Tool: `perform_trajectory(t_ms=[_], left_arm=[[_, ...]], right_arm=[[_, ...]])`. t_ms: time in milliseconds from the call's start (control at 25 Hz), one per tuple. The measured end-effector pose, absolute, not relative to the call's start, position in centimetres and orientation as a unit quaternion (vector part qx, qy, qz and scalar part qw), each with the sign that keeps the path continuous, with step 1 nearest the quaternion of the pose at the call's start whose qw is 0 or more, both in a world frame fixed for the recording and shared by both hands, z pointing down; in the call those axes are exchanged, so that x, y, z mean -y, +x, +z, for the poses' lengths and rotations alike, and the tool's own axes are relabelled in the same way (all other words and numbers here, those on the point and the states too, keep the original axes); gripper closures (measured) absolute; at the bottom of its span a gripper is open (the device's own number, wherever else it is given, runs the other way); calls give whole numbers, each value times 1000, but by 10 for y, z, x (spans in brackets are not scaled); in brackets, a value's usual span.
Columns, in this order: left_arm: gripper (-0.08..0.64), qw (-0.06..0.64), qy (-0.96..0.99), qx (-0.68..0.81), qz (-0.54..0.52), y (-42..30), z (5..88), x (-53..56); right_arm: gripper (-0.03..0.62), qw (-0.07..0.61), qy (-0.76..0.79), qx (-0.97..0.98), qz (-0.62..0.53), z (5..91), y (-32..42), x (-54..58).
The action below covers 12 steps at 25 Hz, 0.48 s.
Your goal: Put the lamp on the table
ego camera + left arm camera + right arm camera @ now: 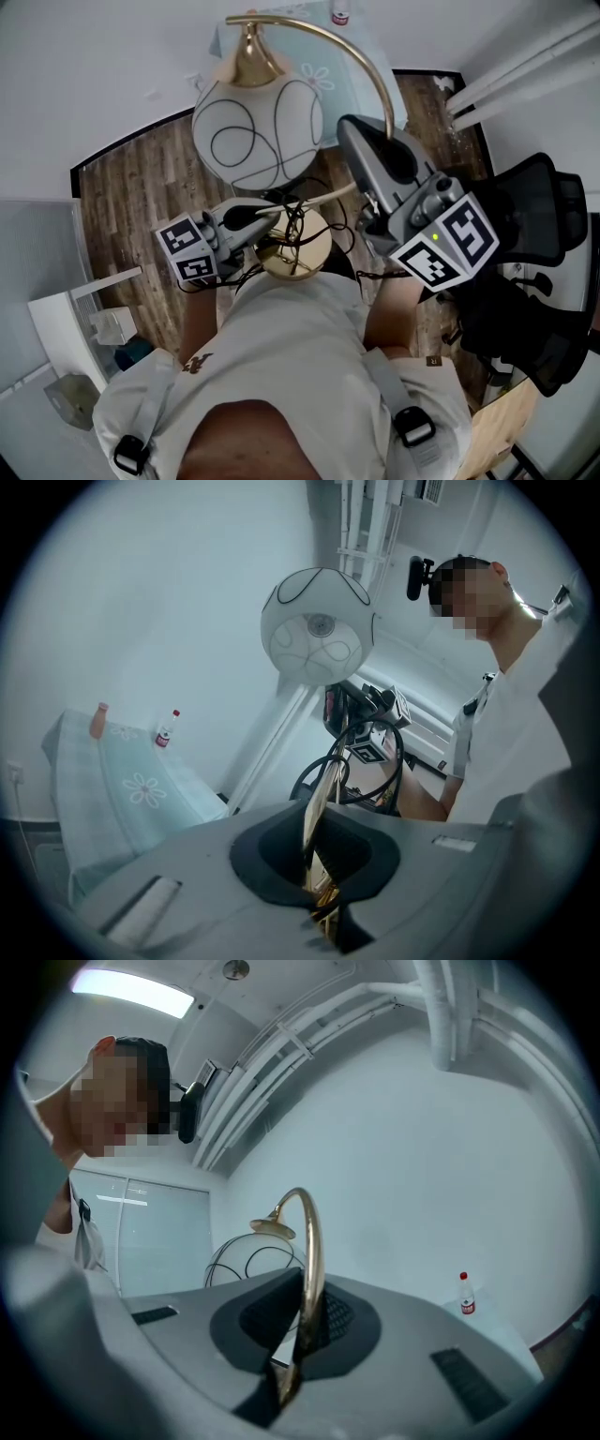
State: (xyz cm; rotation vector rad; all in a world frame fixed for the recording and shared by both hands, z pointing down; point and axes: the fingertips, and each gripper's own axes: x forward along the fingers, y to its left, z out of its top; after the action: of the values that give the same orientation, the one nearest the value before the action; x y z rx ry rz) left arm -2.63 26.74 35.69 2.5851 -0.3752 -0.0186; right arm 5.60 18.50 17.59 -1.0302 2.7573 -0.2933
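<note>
Left gripper (pixel 319 874) grips the lamp's (pixel 258 127) base (pixel 298 251) edge; right gripper (pixel 300 1335) pinches its curved stem (pixel 380 89); table (pixel 352 67) lies beyond the lamp.

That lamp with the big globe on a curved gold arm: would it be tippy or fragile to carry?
Probably top-heavy: the globe hangs at the end of the curved arm, to one side of the small round base, so it may tip. The globe looks like frosted glass, so it is likely fragile. The thin polished arm could slip in the right gripper.
</note>
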Motion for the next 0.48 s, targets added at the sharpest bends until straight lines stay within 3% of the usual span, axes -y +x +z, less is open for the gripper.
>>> perform_trajectory(t_ms=[480], left_arm=[[560,264,950,166,-10,-15,355,-191]], right_arm=[[592,94,-310,-940,-111,175,63,-102]])
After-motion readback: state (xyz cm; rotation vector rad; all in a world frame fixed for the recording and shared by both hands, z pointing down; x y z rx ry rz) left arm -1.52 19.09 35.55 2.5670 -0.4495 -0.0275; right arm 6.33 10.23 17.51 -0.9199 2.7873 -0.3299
